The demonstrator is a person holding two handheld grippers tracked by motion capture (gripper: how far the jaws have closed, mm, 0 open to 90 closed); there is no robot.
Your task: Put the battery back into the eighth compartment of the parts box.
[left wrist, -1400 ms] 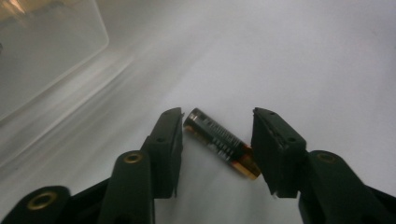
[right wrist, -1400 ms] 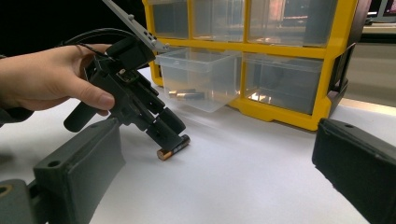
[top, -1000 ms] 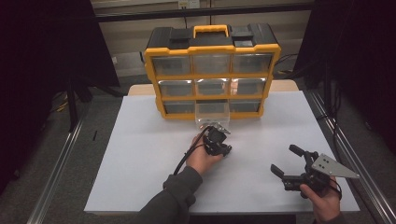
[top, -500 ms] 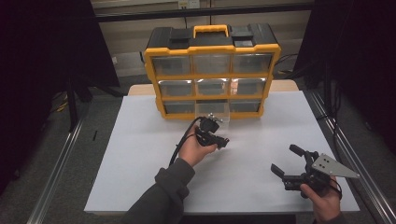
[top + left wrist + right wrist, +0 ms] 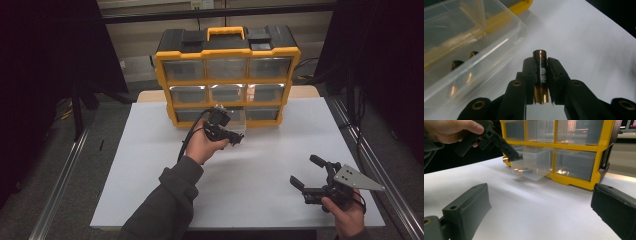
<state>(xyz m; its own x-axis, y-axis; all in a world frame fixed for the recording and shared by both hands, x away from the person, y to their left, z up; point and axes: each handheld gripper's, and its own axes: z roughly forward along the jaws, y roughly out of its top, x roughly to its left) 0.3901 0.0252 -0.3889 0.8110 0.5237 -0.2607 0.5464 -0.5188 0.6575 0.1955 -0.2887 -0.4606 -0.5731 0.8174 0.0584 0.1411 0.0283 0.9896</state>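
Pinching a battery [image 5: 541,75], left tongs [image 5: 541,62] hover beside the pulled-out clear drawer [image 5: 534,160]; keep grip square, clear its rim. Right tongs [image 5: 539,207] spread, idle.

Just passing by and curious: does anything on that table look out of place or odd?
One clear drawer of the yellow organizer sticks out from the bottom row, with batteries lying inside. The left hand-held gripper clamps another battery beside it. Nothing looks spilled or damaged.

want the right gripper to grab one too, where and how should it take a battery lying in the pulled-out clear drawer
Grip a battery across the middle of its round body, coming from above through the clear drawer's open top: it lies flat on the floor, walls block the sides. The right gripper is open.
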